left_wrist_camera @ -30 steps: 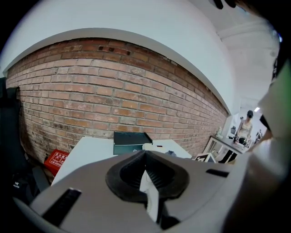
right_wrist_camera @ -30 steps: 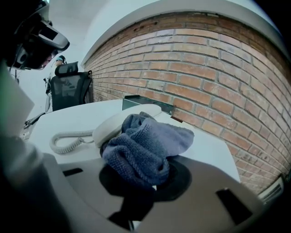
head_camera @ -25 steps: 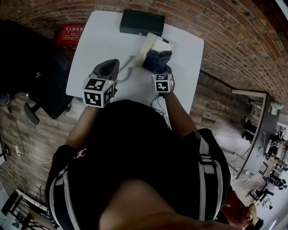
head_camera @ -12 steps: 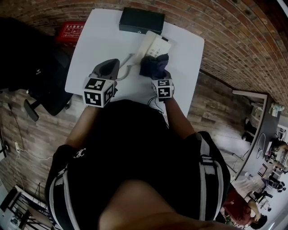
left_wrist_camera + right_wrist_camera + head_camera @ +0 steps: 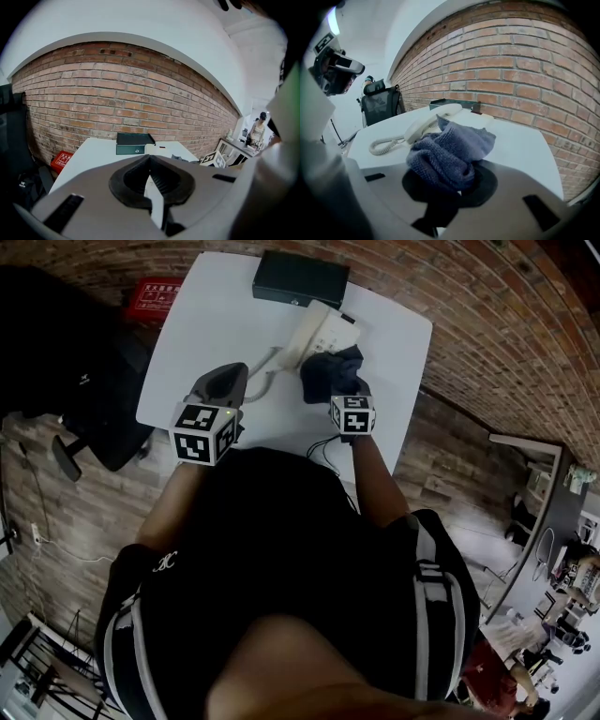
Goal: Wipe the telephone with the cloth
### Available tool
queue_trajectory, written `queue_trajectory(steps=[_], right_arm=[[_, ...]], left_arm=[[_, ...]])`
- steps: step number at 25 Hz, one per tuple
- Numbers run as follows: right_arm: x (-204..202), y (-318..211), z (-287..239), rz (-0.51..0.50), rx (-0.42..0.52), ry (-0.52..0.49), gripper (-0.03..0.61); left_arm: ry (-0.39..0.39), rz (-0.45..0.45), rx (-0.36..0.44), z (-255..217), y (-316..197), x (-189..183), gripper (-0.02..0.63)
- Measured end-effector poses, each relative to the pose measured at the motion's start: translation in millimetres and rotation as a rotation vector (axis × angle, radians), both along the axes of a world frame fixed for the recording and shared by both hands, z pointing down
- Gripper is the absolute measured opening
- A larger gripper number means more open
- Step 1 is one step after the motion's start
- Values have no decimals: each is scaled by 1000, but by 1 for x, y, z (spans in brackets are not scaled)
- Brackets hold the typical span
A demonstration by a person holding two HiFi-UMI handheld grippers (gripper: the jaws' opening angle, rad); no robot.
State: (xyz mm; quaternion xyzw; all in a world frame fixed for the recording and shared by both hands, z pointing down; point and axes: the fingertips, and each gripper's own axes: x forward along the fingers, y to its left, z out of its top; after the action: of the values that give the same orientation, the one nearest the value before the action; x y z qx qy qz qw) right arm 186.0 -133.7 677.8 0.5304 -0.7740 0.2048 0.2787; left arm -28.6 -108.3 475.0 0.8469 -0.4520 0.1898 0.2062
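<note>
A cream telephone (image 5: 322, 331) with a coiled cord (image 5: 262, 376) lies on the white table (image 5: 211, 324). Its handset (image 5: 429, 123) shows in the right gripper view. My right gripper (image 5: 340, 392) is shut on a bunched dark blue cloth (image 5: 330, 374), which rests against the near right end of the telephone. In the right gripper view the cloth (image 5: 450, 152) bulges up out of the right gripper (image 5: 454, 187) and hides the fingertips. My left gripper (image 5: 223, 381) hovers over the table left of the cord, shut and holding nothing (image 5: 150, 159).
A dark green box (image 5: 300, 279) sits at the table's far edge behind the telephone. A black chair (image 5: 66, 362) and a red box (image 5: 155, 292) stand on the floor to the left. A brick wall runs along the far and right sides.
My right gripper drew the cloth back off the telephone toward me, then shifted slightly right. The left gripper has stayed where it was.
</note>
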Motion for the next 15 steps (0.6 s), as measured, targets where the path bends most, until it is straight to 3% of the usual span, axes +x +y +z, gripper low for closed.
queue_trajectory(steps=[6,15], right_arm=[[24,-33,-7,119,10,-102,55],[63,-102,-28,217,52,-10,55]], left_arm=[[-2,-31,-8,4,15,0,-8],[-5,-59,0,6,36,-2,-8]])
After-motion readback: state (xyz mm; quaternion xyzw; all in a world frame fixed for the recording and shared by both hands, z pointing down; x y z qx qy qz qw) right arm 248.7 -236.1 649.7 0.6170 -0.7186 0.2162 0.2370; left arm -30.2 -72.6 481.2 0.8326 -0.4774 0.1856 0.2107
